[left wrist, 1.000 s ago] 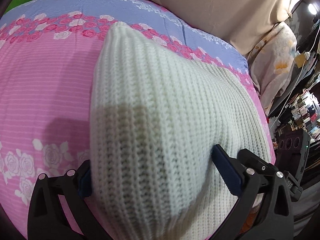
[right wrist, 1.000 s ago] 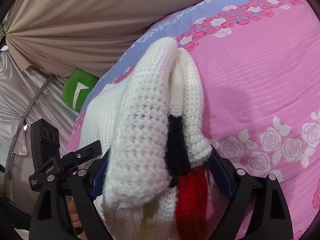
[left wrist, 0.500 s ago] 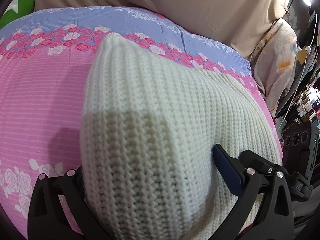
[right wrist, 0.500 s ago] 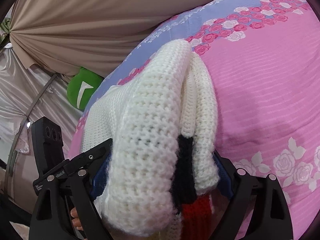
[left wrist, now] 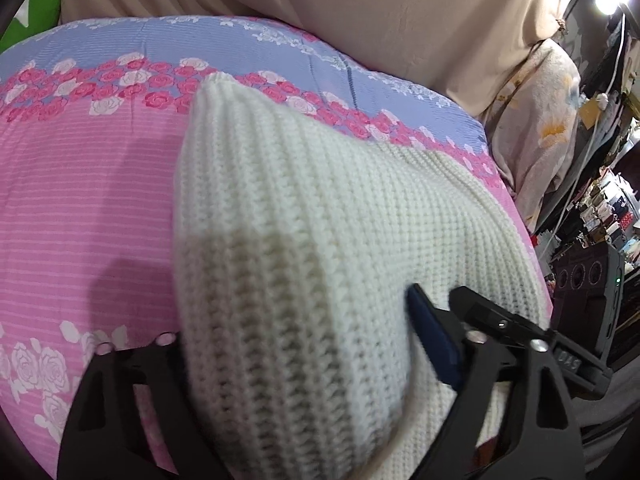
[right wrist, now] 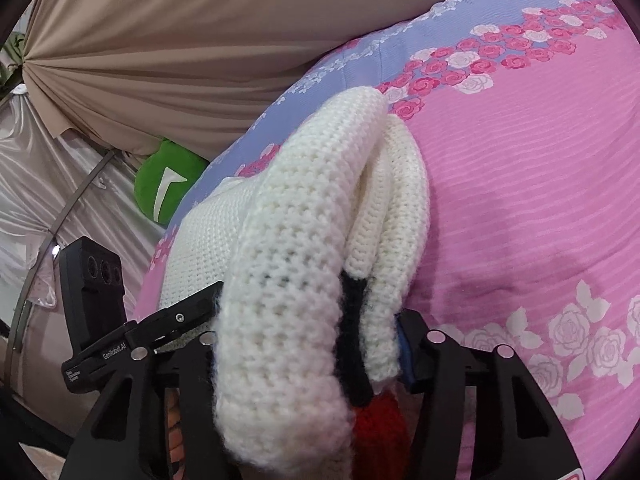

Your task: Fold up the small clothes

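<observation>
A bed covered with a pink, rose-printed quilt [left wrist: 80, 208] with a lilac band along its far edge fills both views, and beige draped curtains [right wrist: 168, 40] hang behind it. No containers show in either view.

A cream, chunky-knit small sweater [left wrist: 320, 240] lies bunched on the quilt, partly lifted at its near end. In the left wrist view its long axis runs from the near tool away toward the lilac band, narrowing to a rounded tip that points at the row of roses. In the right wrist view its folded layers [right wrist: 304, 260] run the same way, with a black stripe and a red patch near the tool.

The left tool [left wrist: 296, 340] has just been closing and pinches the thick knit between its jaws. The right tool [right wrist: 308, 344] has likewise been closing and presses on the folded layers.
</observation>
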Available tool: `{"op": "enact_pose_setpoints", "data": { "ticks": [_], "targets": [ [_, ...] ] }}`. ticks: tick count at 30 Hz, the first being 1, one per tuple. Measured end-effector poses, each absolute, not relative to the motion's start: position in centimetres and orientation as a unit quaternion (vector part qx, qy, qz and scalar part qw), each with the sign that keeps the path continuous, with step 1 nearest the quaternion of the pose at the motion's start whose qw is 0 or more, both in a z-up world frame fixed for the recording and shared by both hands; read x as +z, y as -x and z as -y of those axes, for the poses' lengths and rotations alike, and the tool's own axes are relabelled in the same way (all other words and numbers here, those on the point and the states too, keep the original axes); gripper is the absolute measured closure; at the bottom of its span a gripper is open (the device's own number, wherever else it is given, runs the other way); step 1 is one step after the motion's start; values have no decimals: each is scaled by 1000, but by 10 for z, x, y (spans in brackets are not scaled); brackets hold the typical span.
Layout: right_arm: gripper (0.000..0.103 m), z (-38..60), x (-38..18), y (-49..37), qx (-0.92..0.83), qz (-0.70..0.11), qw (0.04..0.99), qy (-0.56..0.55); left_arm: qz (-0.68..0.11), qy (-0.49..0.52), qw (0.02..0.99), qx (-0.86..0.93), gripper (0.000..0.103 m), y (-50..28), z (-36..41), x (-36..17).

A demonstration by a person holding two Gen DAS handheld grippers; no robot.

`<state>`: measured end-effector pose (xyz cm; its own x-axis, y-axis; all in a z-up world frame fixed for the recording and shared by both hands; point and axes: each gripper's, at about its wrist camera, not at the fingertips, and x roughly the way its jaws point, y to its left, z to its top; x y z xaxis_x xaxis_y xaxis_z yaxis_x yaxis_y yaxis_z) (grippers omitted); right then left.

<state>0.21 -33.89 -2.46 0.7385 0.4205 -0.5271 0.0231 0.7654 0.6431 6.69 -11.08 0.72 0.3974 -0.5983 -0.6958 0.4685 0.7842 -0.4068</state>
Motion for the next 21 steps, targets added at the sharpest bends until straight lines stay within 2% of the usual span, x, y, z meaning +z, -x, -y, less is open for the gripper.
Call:
{"op": "enact_pose_setpoints", "data": {
  "ticks": [1, 4, 13, 21],
  "targets": [
    [54, 336, -23, 3, 105, -339, 875, -329, -442, 69, 834, -322, 39, -63, 108, 12],
    [55, 327, -17, 23, 92, -329, 879, -333, -442, 61, 827, -342, 47, -51, 101, 25],
    [54, 294, -32, 98, 66, -329, 864, -375, -463, 14, 810, -360, 48, 10, 77, 21],
    [49, 290, -44, 104, 64, -318, 867, -378, -473, 19, 810, -346, 43, 11, 73, 11]
  ]
}}
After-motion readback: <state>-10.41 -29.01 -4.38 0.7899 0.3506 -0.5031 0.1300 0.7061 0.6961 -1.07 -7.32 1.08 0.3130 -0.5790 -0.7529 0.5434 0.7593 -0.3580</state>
